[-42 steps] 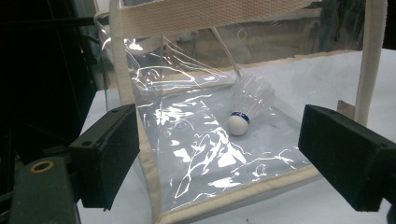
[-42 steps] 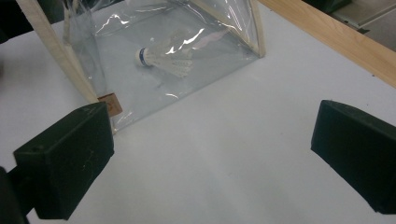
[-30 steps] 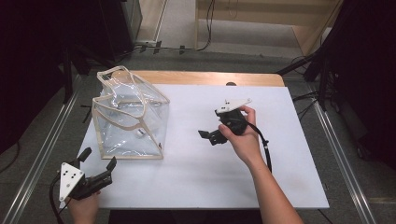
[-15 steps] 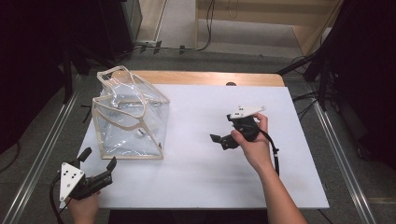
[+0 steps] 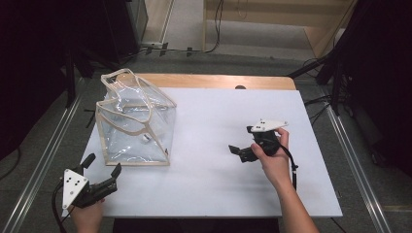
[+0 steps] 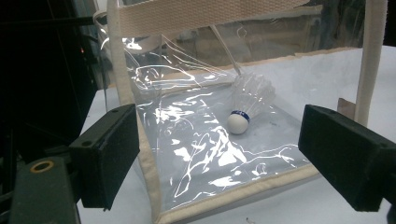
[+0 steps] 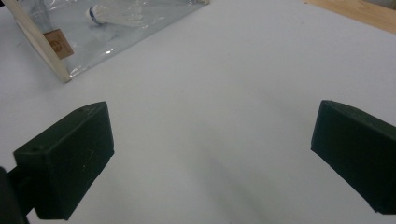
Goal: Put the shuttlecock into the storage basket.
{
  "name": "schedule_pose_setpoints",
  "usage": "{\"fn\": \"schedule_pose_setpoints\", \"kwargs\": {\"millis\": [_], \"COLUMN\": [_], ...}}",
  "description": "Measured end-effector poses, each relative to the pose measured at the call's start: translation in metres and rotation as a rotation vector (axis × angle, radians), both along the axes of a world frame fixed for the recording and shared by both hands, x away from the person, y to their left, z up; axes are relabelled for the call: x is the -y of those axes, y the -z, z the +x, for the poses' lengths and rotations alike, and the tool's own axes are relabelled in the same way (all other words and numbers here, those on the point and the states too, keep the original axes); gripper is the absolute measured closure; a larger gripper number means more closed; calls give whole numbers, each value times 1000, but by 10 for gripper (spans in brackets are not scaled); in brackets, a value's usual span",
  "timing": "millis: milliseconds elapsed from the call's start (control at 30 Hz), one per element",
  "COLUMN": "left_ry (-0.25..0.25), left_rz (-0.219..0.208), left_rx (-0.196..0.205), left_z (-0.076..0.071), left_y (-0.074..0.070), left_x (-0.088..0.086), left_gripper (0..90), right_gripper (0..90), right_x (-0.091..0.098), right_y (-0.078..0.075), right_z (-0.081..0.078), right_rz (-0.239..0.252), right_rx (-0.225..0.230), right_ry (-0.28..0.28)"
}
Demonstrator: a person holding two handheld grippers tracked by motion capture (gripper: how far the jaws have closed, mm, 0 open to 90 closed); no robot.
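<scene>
Shuttlecock [image 6: 243, 108] inside clear bag [image 5: 133, 121]; both grippers' fingers apart, empty.

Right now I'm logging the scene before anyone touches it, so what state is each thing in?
Clear plastic tote bag: standing upright on the table, top open, handles slack.
Shuttlecock: inside the bag, lying on its side on the bottom.
Left gripper: open, empty, at the table's near left corner, aimed at the bag.
Right gripper: open, empty, over the white table to the right of the bag.
</scene>
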State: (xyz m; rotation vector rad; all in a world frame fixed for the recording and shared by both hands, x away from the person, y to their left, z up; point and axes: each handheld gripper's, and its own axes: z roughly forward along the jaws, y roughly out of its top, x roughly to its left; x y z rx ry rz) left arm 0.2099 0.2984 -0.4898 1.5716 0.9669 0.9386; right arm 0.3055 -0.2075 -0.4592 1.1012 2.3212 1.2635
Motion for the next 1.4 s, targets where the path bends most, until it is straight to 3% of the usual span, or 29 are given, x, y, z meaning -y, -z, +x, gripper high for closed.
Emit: {"fn": "schedule_pose_setpoints", "kwargs": {"millis": [1400], "left_ry": [-6], "left_rz": [17], "left_rx": [-4], "left_z": [0], "left_y": [1], "left_x": [2], "left_gripper": [133], "right_gripper": [0], "right_x": [77], "right_y": [22], "right_z": [-50], "right_rz": [78], "right_rx": [88], "right_ry": [152]}}
